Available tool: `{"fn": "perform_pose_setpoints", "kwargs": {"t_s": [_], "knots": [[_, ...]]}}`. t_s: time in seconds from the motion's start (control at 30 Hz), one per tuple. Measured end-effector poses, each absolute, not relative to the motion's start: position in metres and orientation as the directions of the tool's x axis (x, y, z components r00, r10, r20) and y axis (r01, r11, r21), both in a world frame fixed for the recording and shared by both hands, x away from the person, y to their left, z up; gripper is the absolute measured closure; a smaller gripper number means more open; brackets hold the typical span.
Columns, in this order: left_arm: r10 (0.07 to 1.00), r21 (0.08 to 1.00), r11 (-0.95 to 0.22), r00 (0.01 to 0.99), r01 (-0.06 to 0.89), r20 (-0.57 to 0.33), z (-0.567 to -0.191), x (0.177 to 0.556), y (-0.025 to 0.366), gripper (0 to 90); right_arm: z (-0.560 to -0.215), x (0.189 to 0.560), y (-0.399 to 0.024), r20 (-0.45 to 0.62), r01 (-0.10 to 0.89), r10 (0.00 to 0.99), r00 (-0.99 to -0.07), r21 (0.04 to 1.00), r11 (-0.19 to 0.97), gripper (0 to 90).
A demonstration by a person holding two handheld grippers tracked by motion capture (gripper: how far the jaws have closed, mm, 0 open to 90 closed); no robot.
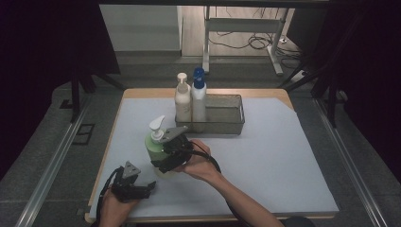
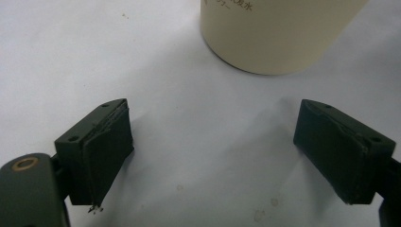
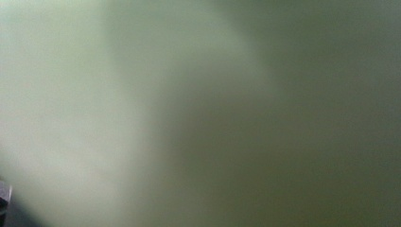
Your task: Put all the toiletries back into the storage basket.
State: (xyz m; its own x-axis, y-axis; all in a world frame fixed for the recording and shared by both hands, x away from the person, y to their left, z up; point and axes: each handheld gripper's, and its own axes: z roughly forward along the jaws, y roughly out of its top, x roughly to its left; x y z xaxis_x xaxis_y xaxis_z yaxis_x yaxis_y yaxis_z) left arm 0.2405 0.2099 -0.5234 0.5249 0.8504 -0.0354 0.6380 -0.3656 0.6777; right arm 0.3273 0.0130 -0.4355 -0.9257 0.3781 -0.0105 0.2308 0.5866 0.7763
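While the left gripper (image 1: 147, 188) is resting on the pale mat (image 1: 265, 165) with its jaws spread wide and nothing between them, the base of the green pump bottle (image 2: 279, 33) is standing just ahead of them, untouched. To their right, the right gripper (image 1: 165, 158) is clasping that bottle (image 1: 155, 146), jaws stretched wide around its body, the green wall pressing close up against them.
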Motion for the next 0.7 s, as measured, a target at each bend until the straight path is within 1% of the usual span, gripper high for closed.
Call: {"fn": "perform_pose_setpoints", "kwargs": {"t_s": [0.17, 0.4, 0.7], "knots": [[0.850, 0.676, -0.368, 0.525, 0.639, -0.034, -0.523, 0.240, 0.210, 12.1, -0.433, 0.323, 0.013, -0.029, 0.221, 0.381, -0.924, 0.773, 0.594, 11.9], [0.852, 0.677, -0.364, 0.522, 0.639, -0.036, -0.523, 0.240, 0.210, 12.1, -0.424, 0.320, 0.007, -0.024, 0.222, 0.382, -0.924, 0.781, 0.584, 11.9], [0.850, 0.677, -0.367, 0.525, 0.638, -0.034, -0.523, 0.241, 0.210, 12.1, -0.411, 0.321, -0.015, -0.032, 0.230, 0.407, -0.913, 0.784, 0.577, 11.9]]}}
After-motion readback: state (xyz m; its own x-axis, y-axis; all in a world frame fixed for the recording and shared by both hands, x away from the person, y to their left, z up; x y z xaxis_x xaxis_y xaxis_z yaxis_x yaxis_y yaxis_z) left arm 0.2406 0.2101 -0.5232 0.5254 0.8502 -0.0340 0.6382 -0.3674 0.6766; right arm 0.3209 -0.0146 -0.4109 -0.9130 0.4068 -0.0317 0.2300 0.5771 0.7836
